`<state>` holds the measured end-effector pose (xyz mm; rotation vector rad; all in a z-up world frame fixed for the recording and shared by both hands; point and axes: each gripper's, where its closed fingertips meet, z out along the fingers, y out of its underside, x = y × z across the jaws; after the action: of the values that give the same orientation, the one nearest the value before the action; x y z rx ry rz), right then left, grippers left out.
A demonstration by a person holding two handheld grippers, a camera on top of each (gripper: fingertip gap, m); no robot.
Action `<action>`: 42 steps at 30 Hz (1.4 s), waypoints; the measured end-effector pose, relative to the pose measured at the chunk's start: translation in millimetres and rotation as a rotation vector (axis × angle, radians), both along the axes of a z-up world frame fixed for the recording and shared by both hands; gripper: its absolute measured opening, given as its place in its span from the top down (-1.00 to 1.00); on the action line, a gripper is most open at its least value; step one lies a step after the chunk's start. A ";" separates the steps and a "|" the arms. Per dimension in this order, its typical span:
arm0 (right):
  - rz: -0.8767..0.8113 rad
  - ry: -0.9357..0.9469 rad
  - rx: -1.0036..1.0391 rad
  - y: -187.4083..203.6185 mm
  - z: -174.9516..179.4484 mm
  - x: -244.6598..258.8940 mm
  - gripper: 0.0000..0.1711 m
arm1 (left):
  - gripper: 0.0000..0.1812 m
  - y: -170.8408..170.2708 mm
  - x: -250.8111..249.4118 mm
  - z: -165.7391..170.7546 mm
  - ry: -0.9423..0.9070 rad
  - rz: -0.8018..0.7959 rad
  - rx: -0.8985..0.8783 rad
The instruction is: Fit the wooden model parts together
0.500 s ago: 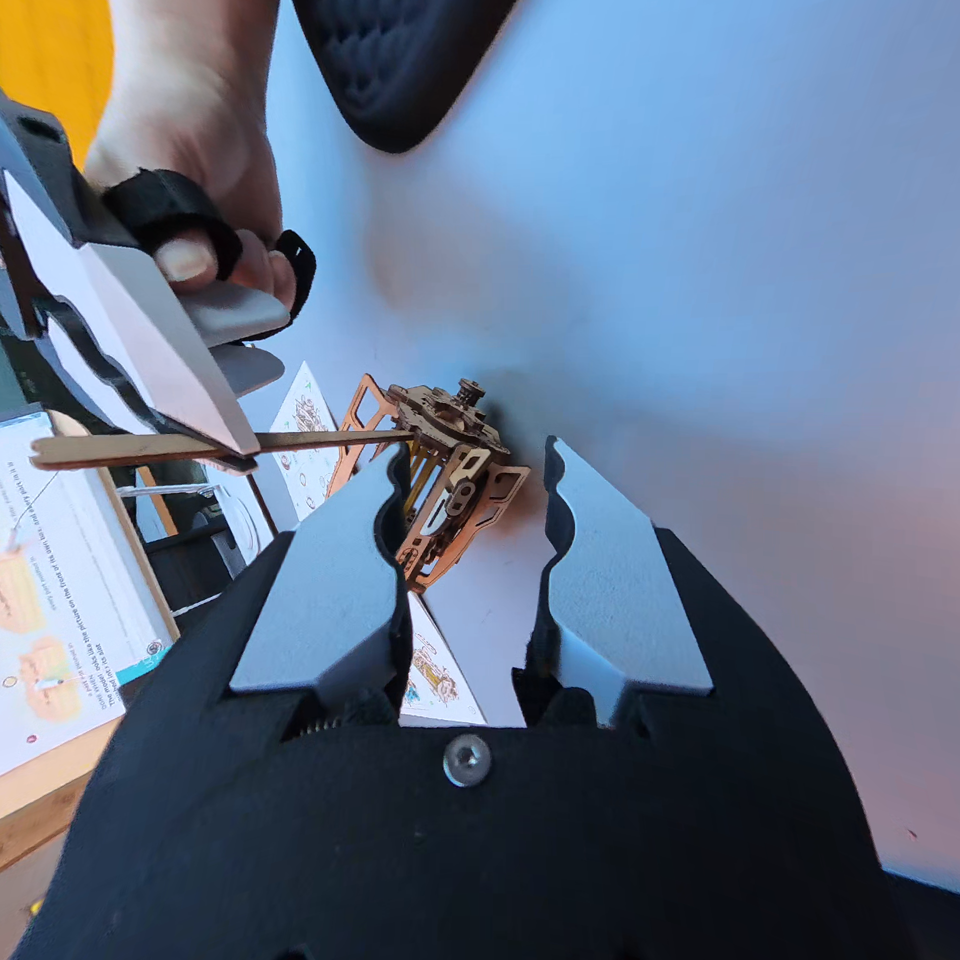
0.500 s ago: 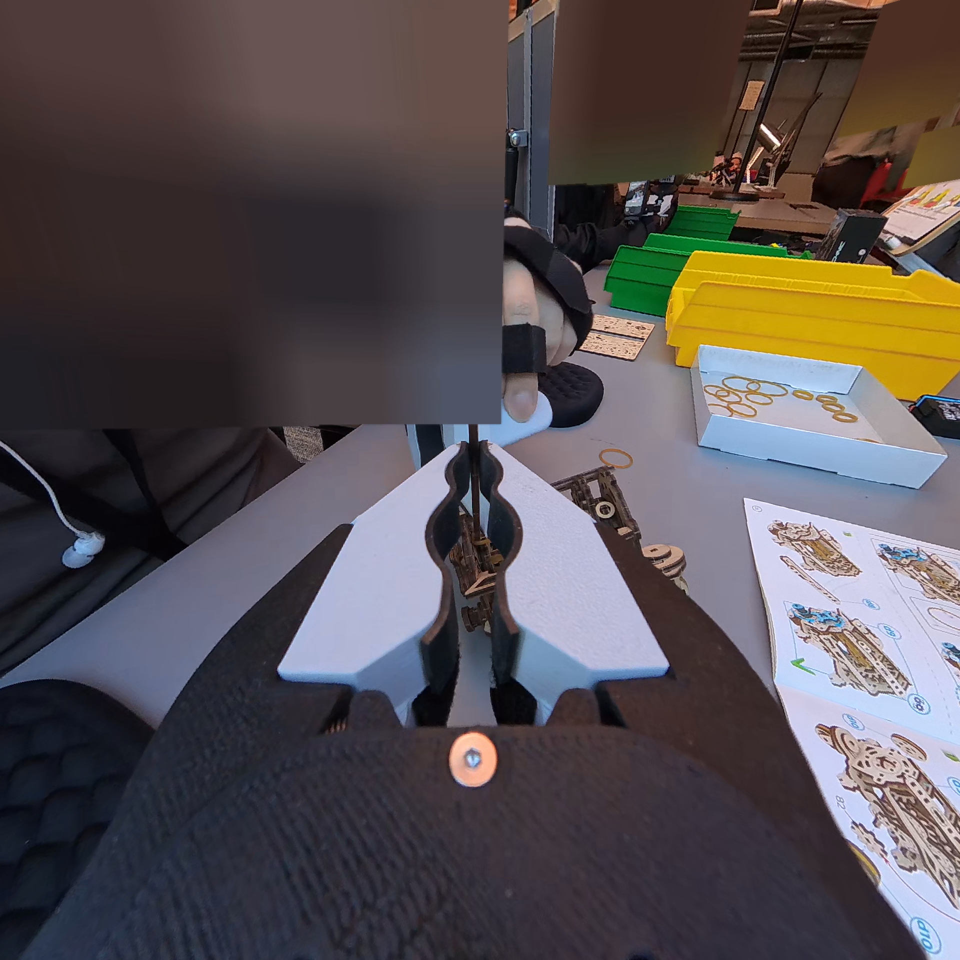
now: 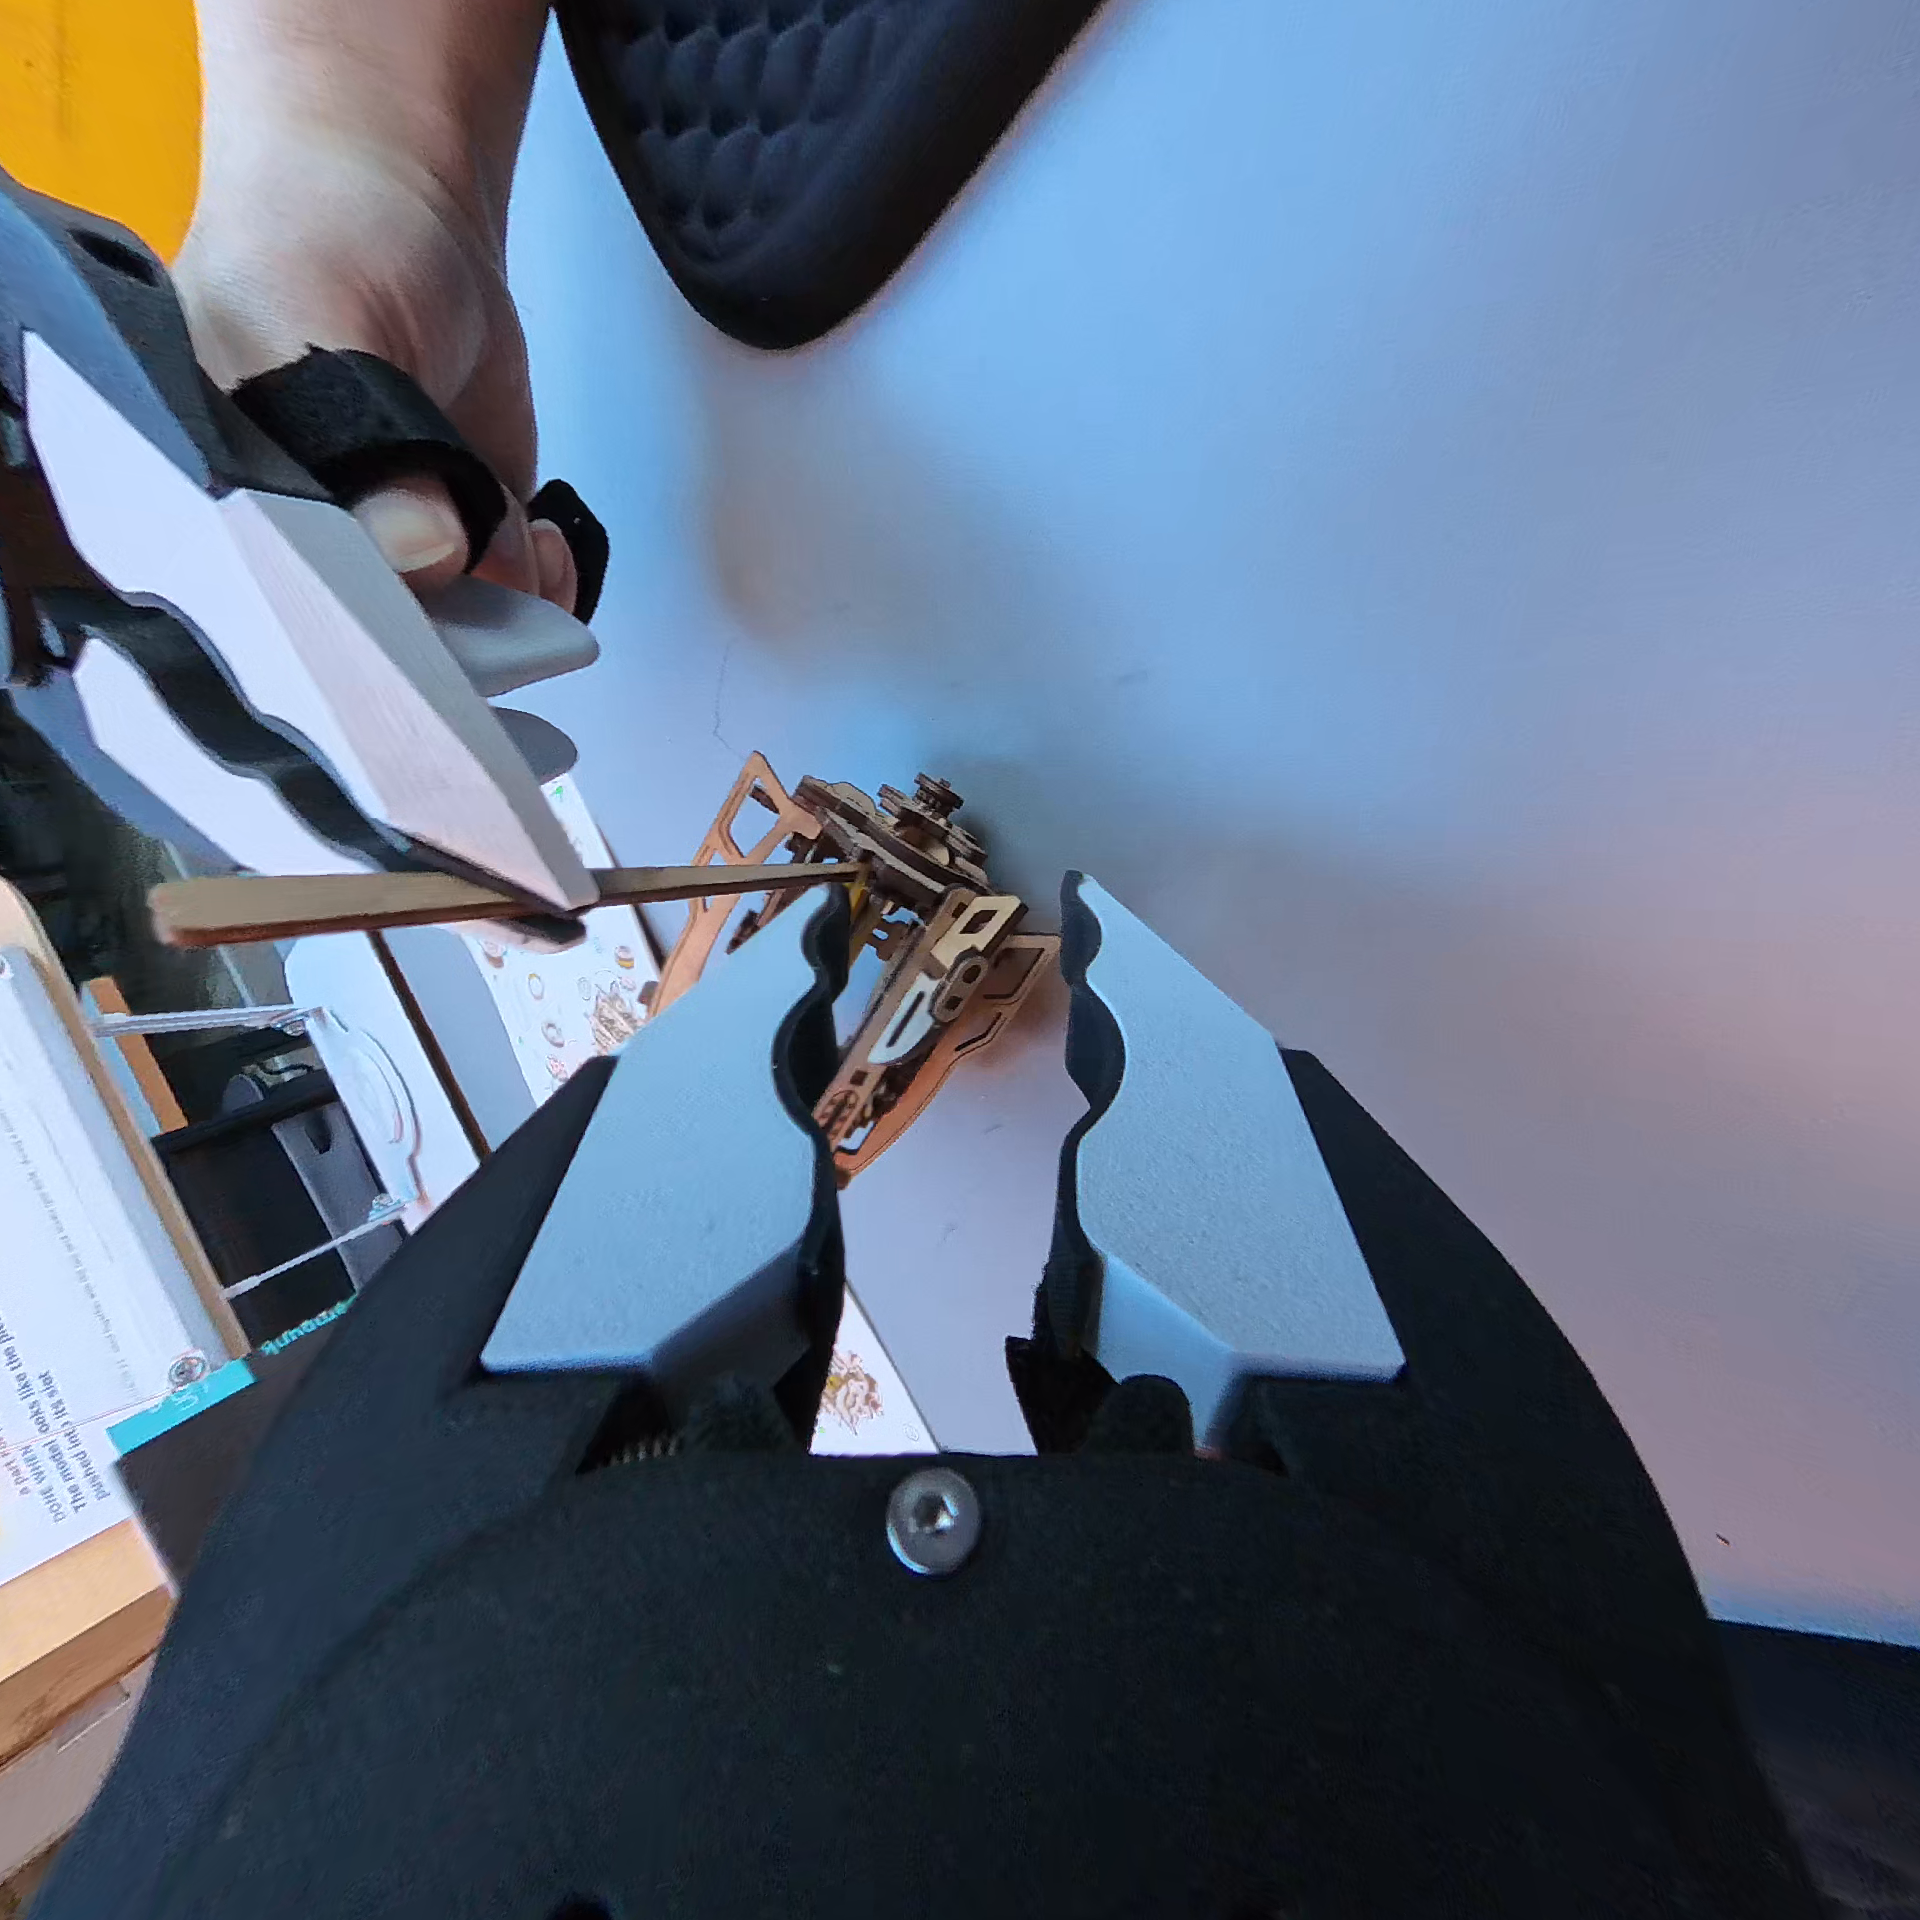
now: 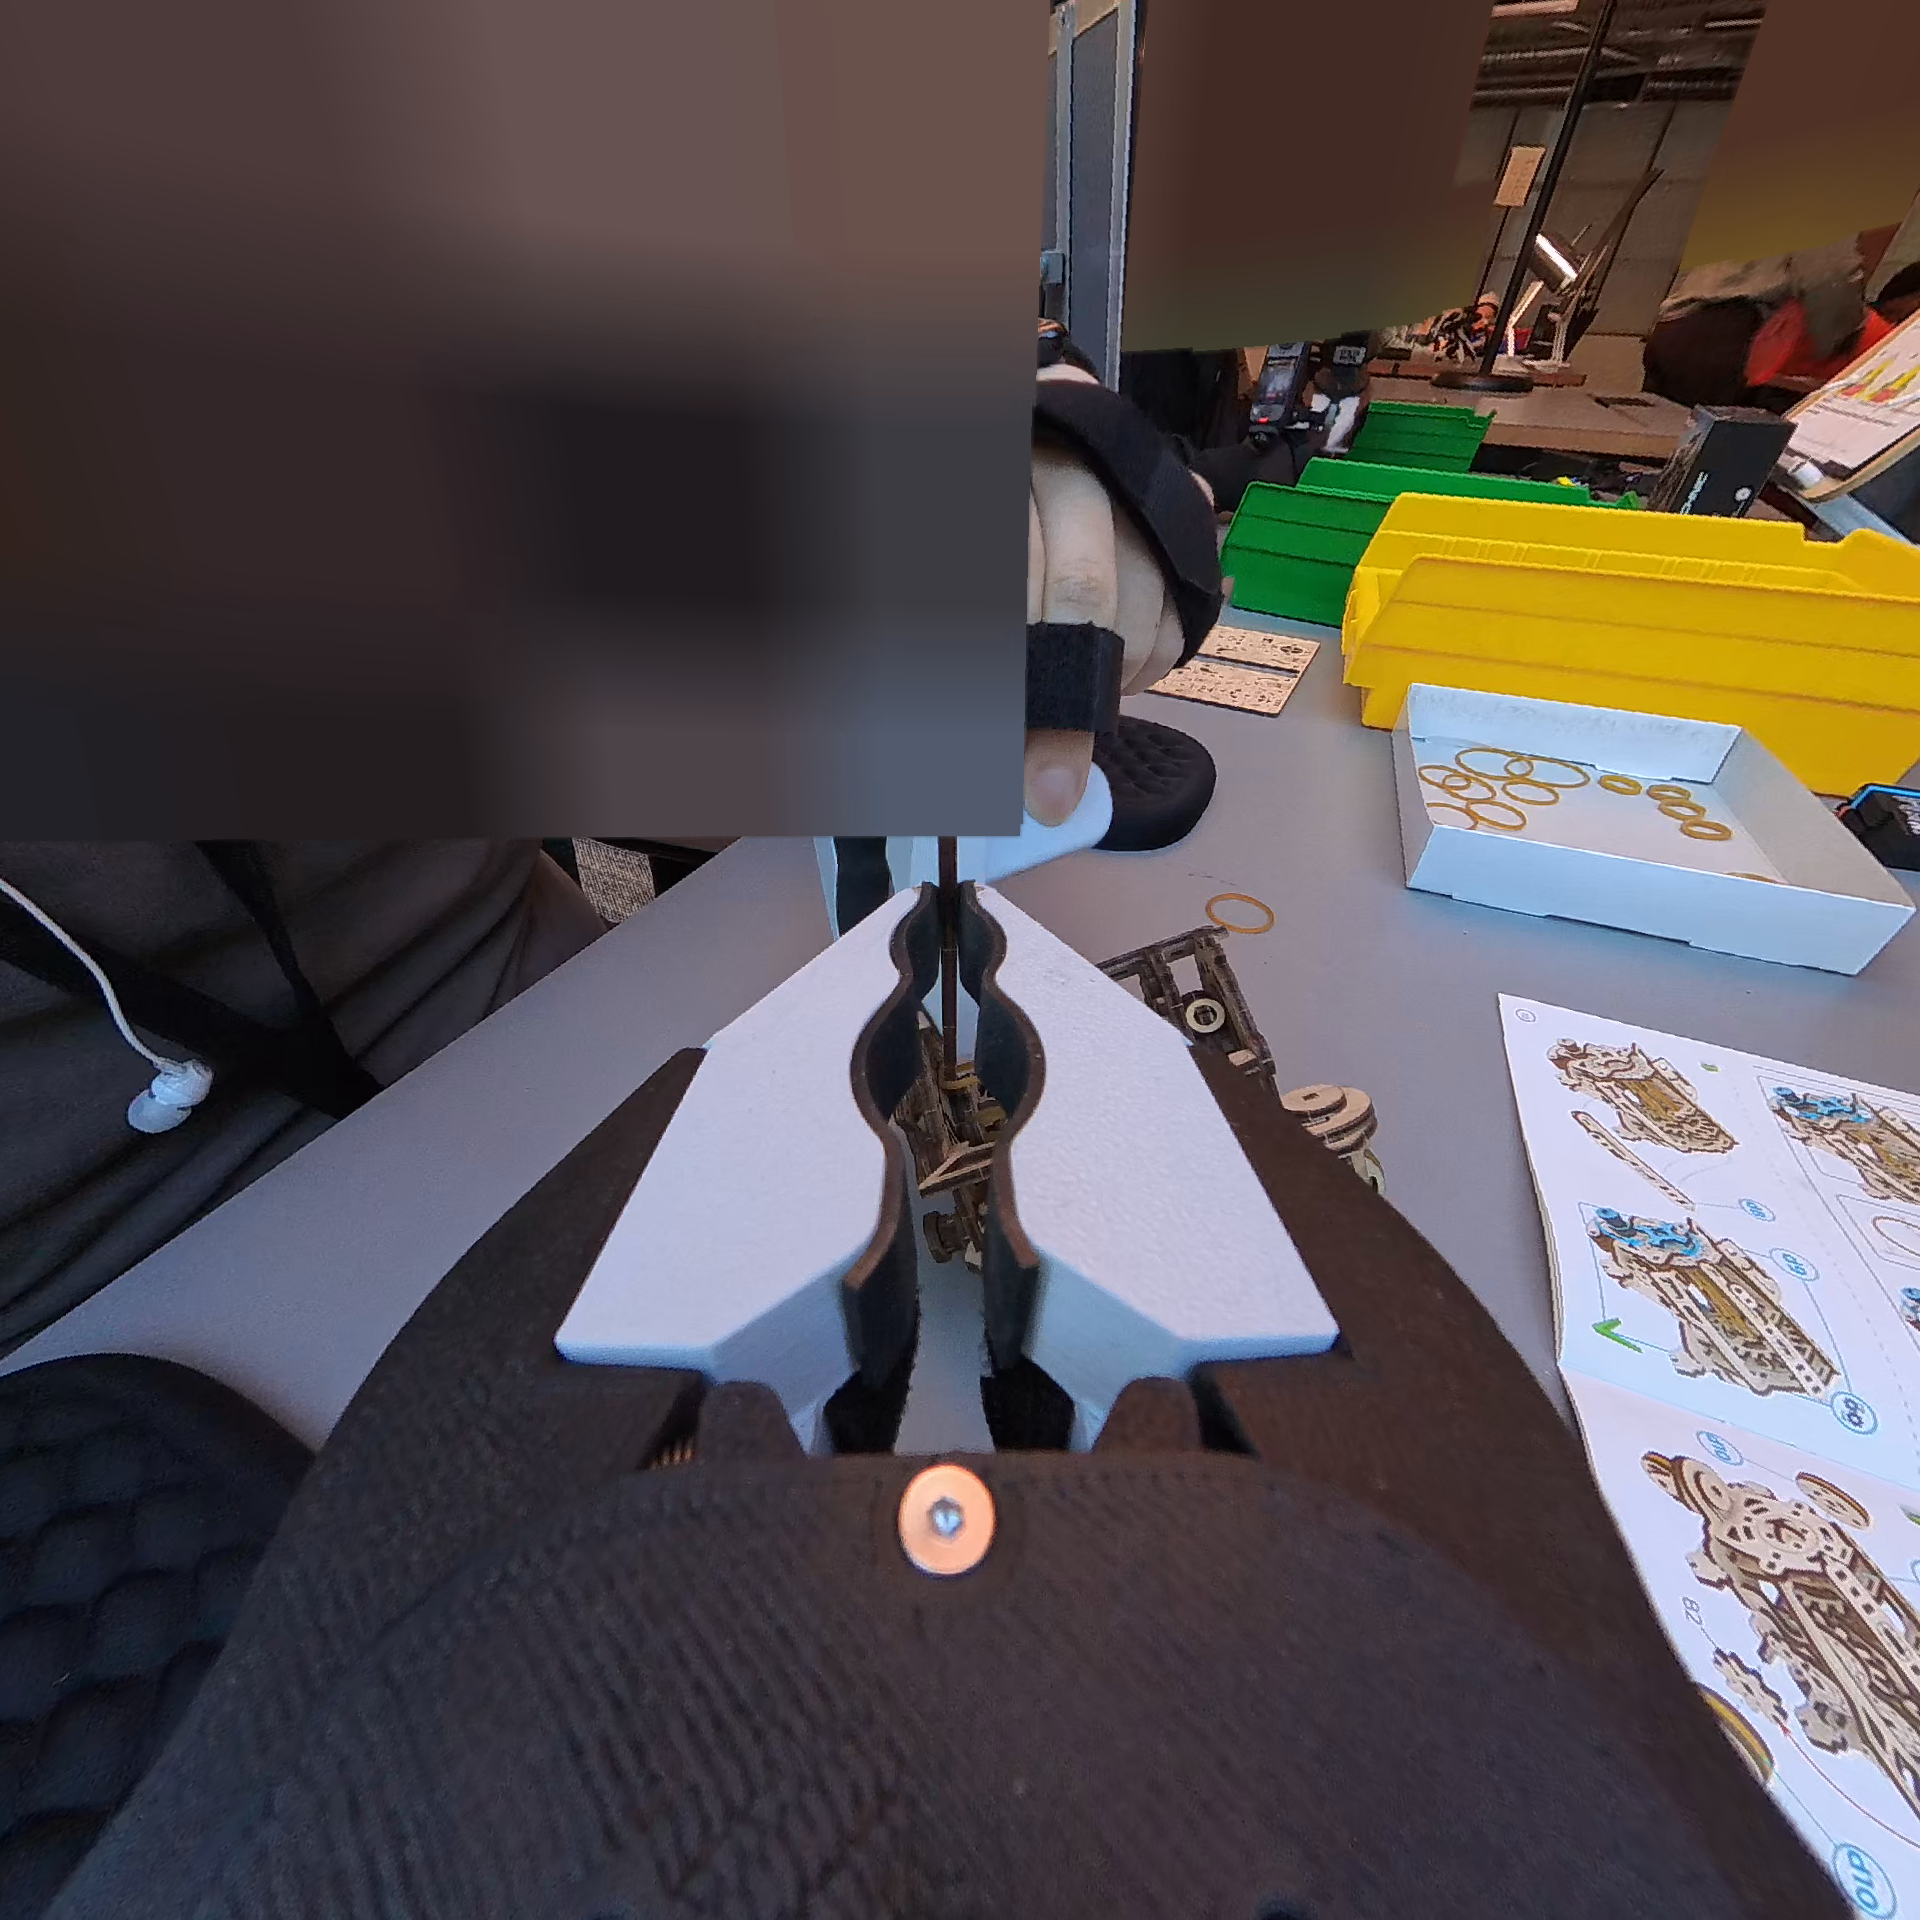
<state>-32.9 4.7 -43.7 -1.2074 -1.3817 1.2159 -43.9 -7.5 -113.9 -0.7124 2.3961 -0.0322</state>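
Right gripper has its jaws pinched on a thin wooden stick, gripped mid-length so a long end sticks out toward the wooden model. The tip touches the model's top, by a yellow bit, prob. to poke or seat a part (exact slot too small to tell). Left gripper has its jaws spread, one each side of the model w/o visibly clamping it; looks like a brace against the stick's push. Model sits on the grey table, well in from its edges. Instruction sheet lies toward the right edge, a white tray of rubber bands behind it.
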 end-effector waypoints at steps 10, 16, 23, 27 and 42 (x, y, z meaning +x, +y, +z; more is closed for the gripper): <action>0.000 0.003 -0.003 0.4 0.2 0.5 1.00 | 0.53 2.5 1.0 -2.0 0.023 -0.006 -0.053; 0.002 0.004 -0.008 0.9 0.0 0.7 1.00 | 0.52 4.1 0.0 -5.5 0.074 -0.044 -0.036; 0.002 0.005 -0.010 1.1 0.2 0.7 1.00 | 0.55 4.9 0.7 -4.3 0.089 -0.048 -0.086; -0.004 0.004 -0.011 2.3 0.2 1.6 1.00 | 0.54 4.7 1.1 -4.6 0.073 -0.041 -0.093; -0.003 -0.018 -0.011 2.1 -3.6 0.4 1.00 | 0.60 -0.2 -1.1 -6.7 0.061 -0.030 -0.132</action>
<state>-32.5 6.8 -47.3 -1.2299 -1.3873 1.2149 -44.9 -7.7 -120.7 -0.7472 2.4808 -0.1857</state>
